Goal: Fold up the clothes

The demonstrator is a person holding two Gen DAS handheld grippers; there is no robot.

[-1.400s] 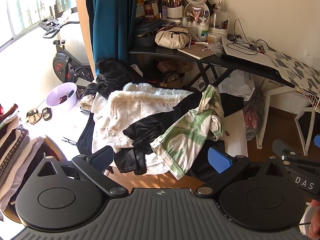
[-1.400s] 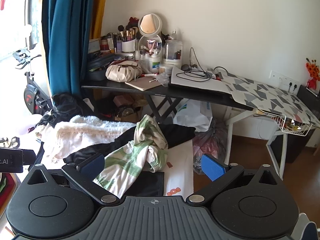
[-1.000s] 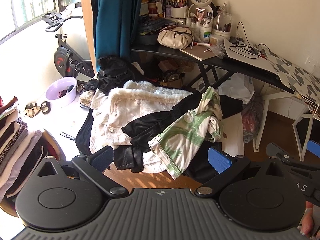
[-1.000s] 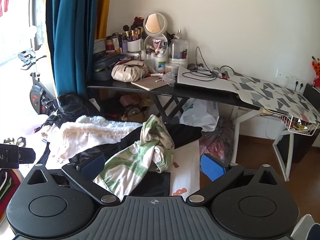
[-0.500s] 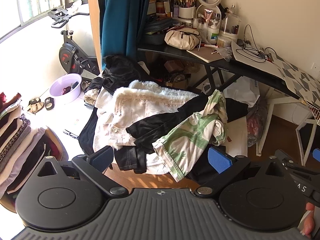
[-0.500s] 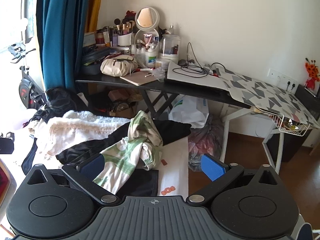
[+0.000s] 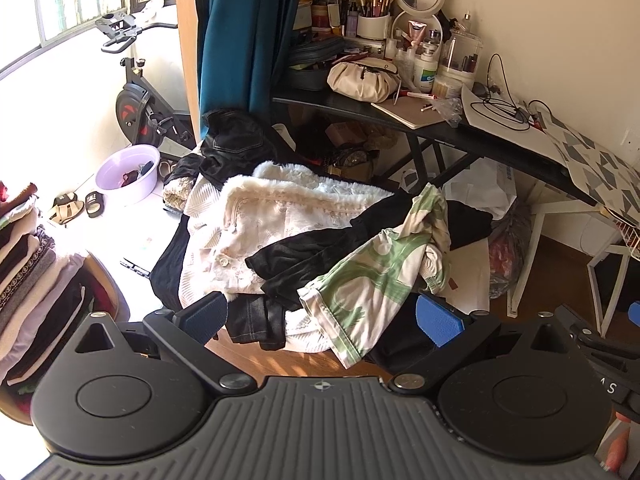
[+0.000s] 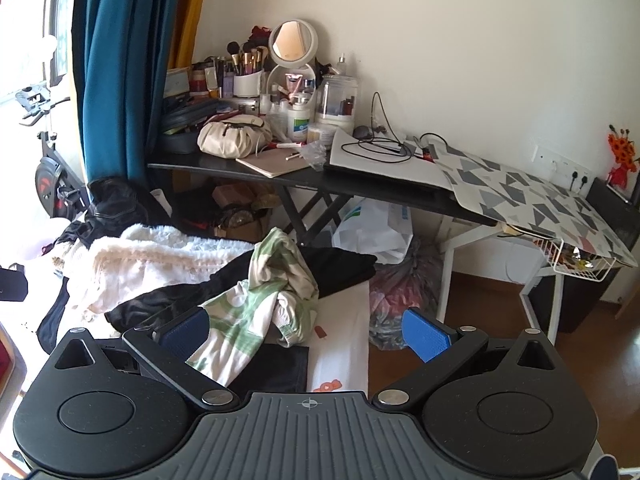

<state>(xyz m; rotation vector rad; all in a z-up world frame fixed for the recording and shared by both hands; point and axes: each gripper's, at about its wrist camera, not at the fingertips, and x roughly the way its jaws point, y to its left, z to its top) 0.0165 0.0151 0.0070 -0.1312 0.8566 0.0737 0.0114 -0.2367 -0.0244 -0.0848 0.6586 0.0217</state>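
Both tongs, left (image 7: 320, 318) and right (image 8: 306, 334), hang with their blue pads spread wide apart and nothing between them, above the near edge of the clothes pile (image 7: 280, 232). Behind the pile stands a black table (image 8: 360, 190) crowded with cosmetics. On the pile lies a cream fluffy coat (image 7: 272, 216), then a green-and-white shirt (image 7: 376, 280) draped over a black garment (image 7: 304, 256).

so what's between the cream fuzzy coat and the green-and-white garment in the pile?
A black garment lies between them, draped across the cream fuzzy coat and running under the green-and-white garment. Clearest in the left wrist view.
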